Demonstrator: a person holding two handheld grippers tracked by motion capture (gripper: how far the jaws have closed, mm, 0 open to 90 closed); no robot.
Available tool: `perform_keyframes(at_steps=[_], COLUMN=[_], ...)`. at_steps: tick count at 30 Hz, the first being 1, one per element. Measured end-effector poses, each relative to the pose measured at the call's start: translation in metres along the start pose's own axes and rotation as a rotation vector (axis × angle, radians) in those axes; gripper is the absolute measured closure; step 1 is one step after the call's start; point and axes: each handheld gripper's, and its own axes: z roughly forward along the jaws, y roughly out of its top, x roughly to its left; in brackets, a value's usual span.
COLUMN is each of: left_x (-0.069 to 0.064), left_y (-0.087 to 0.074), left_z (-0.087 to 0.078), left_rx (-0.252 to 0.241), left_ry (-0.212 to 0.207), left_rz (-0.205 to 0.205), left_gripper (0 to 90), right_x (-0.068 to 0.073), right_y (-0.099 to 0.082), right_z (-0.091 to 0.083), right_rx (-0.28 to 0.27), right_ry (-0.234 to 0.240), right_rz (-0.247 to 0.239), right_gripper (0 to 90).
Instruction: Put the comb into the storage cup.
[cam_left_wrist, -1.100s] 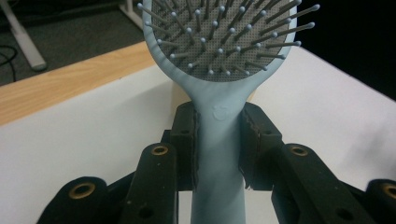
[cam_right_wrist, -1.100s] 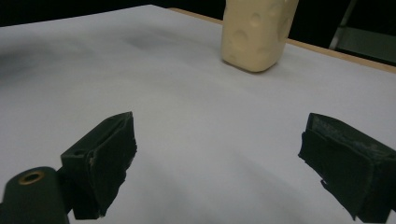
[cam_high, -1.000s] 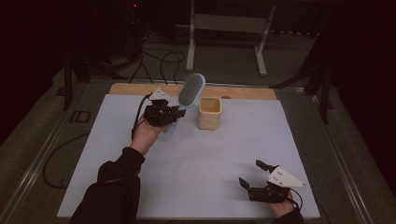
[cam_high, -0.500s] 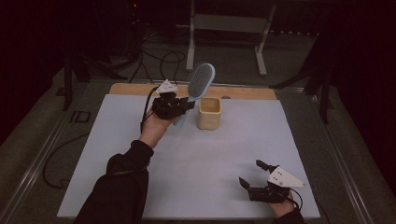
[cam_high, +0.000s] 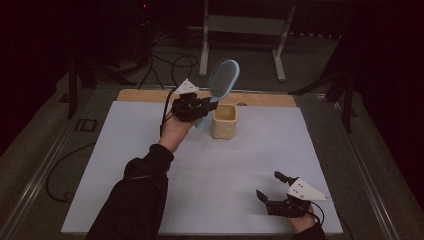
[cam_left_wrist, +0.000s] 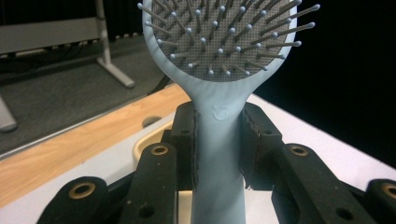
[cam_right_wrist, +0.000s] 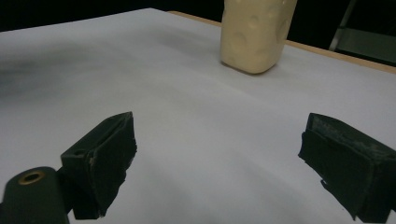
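Left gripper (cam_high: 200, 106): your jaws are clamped on the handle of the hairbrush (cam_high: 222, 80), raised above the table's far left-centre part, just left of the cup.
Grip, seen close: in the left gripper view both black pads (cam_left_wrist: 184, 135) press the hairbrush's (cam_left_wrist: 219, 140) pale blue handle from either side, just below the neck where it widens into the head.
Hairbrush: held tilted, head up and leaning right toward the far edge; its grey pad of ball-tipped bristles faces you. The lower end of the handle slants down beside the near left of the cup; you cannot tell from the high view whether it touches.
Cup (cam_high: 224, 121): cream-coloured, upright, open-topped, standing on the white sheet at the far centre, just right of your left hand. In the right gripper view the cup (cam_right_wrist: 254, 35) shows dimpled sides.
Right gripper (cam_high: 272, 187): your jaws stand wide apart with nothing between them, low at the near right corner of the table, well apart from the cup.
Right pads (cam_right_wrist: 109, 156): in the right gripper view they frame bare white sheet, pointed toward the cup at the far side.
Table (cam_high: 125, 210): covered by a white sheet, with a strip of wood (cam_high: 145, 95) showing along the far edge.
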Motion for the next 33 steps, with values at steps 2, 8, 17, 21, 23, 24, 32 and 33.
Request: perform_keyframes(at_steps=[2, 8, 17, 21, 23, 24, 32, 33], left_x=[0.000, 0.000, -0.003, -0.003, -0.003, -0.003, 0.006, 0.006], left_y=[0.002, 0.009, 0.014, 0.015, 0.015, 0.015, 0.018, 0.018], left_z=[0.003, 0.015, 0.032, 0.041, 0.045, 0.047, 0.059, 0.061], left_rx=[-0.020, -0.063, -0.092, -0.128, -0.136, -0.141, -0.214, -0.221], left_ry=[-0.006, -0.020, -0.039, -0.051, -0.041, -0.042, -0.062, -0.056], left_rz=[0.000, -0.005, 0.007, -0.011, -0.006, -0.007, -0.006, -0.003], left_gripper=[69.9, 69.9, 69.9, 69.9, 69.9, 69.9, 69.9, 69.9], right_x=[0.000, 0.000, -0.001, -0.001, 0.000, 0.000, -0.001, -0.002], right_y=[0.000, 0.000, 0.000, 0.000, 0.000, 0.000, -0.001, -0.001], right_z=[0.000, -0.001, -0.001, -0.001, -0.001, -0.001, -0.002, -0.002], right_rx=[-0.001, -0.007, -0.012, -0.012, -0.013, -0.014, -0.017, -0.018], right_ry=[-0.002, 0.001, 0.005, 0.008, 0.008, 0.009, 0.010, 0.010], right_rz=[0.002, 0.002, 0.009, 0.012, 0.011, 0.011, 0.020, 0.020], right_gripper=[10.0, 10.0, 10.0, 10.0, 10.0, 10.0, 10.0, 10.0])
